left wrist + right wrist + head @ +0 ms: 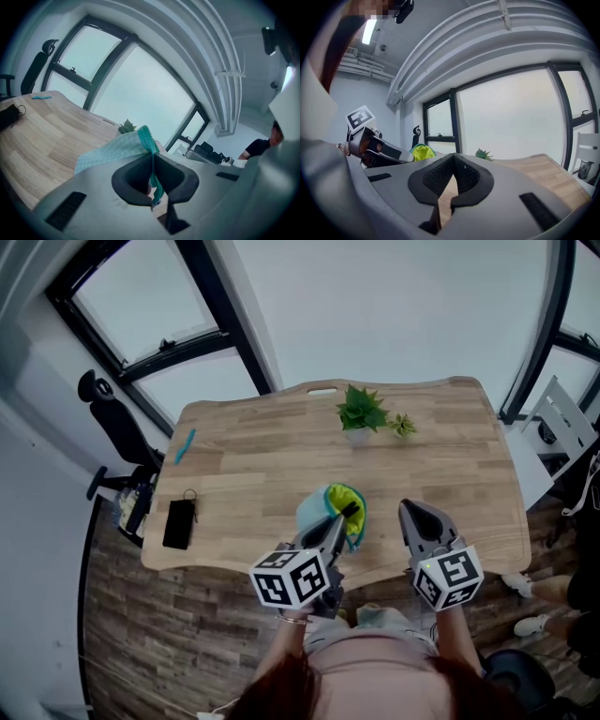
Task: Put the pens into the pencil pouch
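Left tool point(343, 515) is clamped on the zip edge of the pouch point(317, 509), holding it up off the near edge of the worktop point(450, 456). The mouth gapes and shows yellow-green lining. In the left gripper view the teal fabric and zip tape run straight through the closed jaws.

Right tool point(409, 509) hangs just right of the pouch with its jaws together and nothing between them, confirmed in the right gripper view.

Only one pen point(185, 445) is visible. It is teal and lies flat on the worktop, well left of the pouch and further back, near the far-left corner. Its long axis runs roughly away from the person, tipped a little to the right.

A black case point(178, 523) with a ring lies left of the pouch, nearer than the pen. A small plant point(361, 412) stands behind the pouch.

Key relation: the pen lies on the left tool's side, but that tool is busy with the pouch. The free right tool is on the wrong side of the pouch. It would likely have to open, then reach across past the pouch and close across the pen's width.
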Tool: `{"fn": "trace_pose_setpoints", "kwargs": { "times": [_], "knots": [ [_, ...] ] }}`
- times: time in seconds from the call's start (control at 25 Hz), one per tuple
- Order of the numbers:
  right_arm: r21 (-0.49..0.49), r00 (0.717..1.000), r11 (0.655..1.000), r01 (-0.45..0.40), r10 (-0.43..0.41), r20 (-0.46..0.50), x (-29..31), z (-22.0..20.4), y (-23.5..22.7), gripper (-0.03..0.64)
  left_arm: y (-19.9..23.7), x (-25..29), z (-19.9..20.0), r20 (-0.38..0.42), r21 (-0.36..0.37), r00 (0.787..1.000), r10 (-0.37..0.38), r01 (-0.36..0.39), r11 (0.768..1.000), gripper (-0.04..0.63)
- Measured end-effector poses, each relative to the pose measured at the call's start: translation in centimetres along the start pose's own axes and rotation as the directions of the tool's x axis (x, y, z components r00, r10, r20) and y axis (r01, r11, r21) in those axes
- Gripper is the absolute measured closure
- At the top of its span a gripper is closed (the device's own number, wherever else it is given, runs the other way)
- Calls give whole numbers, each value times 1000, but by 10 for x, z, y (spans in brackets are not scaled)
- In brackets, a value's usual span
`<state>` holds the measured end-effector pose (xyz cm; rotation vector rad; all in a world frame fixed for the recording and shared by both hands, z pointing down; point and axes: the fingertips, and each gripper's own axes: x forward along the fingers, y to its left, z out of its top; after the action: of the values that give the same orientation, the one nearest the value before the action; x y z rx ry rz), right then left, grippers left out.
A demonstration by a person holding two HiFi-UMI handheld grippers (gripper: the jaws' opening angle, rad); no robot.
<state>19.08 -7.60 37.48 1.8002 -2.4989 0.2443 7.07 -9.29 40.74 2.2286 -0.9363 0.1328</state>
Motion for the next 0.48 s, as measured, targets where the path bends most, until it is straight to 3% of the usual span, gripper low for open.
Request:
{"fn": "trace_pose_setpoints", "kwargs": {
  "times": [0.48],
  "knots": [
    [33,1000,999,25,-25,-11,1,-9,15,618,16,-21,-3,-20,0,1000,8,-8,1000,586]
  ]
}}
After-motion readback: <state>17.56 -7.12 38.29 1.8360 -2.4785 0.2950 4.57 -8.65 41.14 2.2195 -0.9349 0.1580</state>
